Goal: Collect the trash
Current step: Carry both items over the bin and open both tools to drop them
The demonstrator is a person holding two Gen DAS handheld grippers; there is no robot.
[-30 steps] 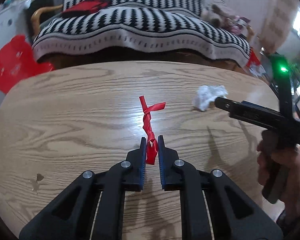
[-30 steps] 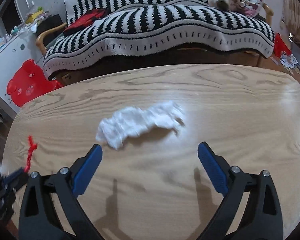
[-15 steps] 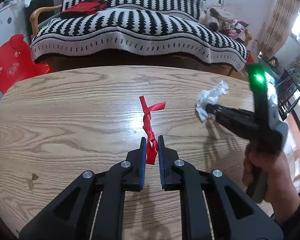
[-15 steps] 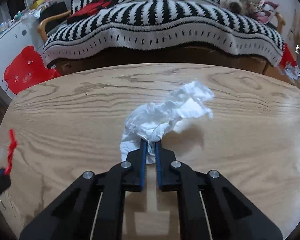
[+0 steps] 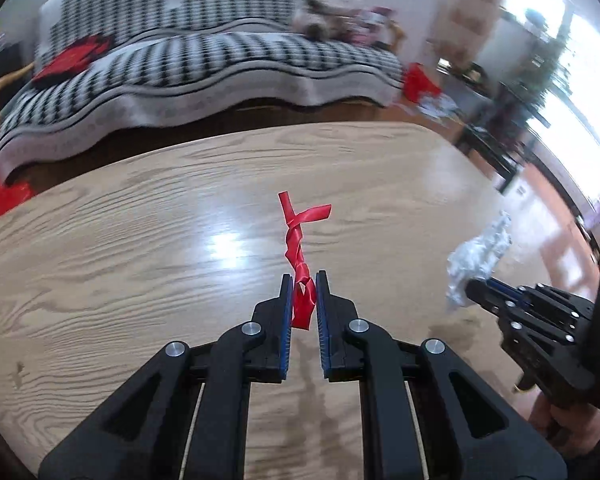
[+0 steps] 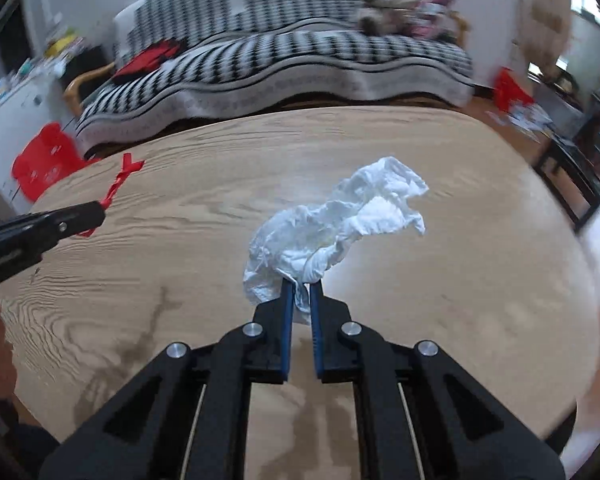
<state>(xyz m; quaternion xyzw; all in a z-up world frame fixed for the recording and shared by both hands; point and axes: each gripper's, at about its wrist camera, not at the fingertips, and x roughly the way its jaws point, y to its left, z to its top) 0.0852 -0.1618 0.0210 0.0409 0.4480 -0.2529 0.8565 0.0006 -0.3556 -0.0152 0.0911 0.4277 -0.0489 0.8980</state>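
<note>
Between the blue pads of the left gripper [image 5: 302,300] sits a twisted red ribbon scrap [image 5: 299,252], pinched at its lower end, the rest standing up and forking at the top. Jaws closed down to the ribbon's thickness. Scrap appears clear of the counter [image 5: 120,240], judging by the shine of bare wood beneath it.

Right gripper [image 6: 299,294]: jaws likewise clamped nearly together, gripping a crumpled white tissue [image 6: 340,224] by its lower fold. Tissue billows up and to the right, off the wood surface; a faint shadow lies below it.

Cross-check: the left view shows the right gripper low at right with the tissue in its tips; the right view shows the left gripper at left edge with the ribbon.

Surroundings blurred. Striped black-and-white blanket [image 5: 204,64] on a sofa beyond the counter; red plastic stool [image 6: 44,160] at left.

Step in hand, as judged: both trash pieces picked up, carry phase. No bin visible in either view. Next move calls for locating a receptacle, bringing both grippers over it, and keeping the clamp firm until then, since both pieces are light and loosely held.
</note>
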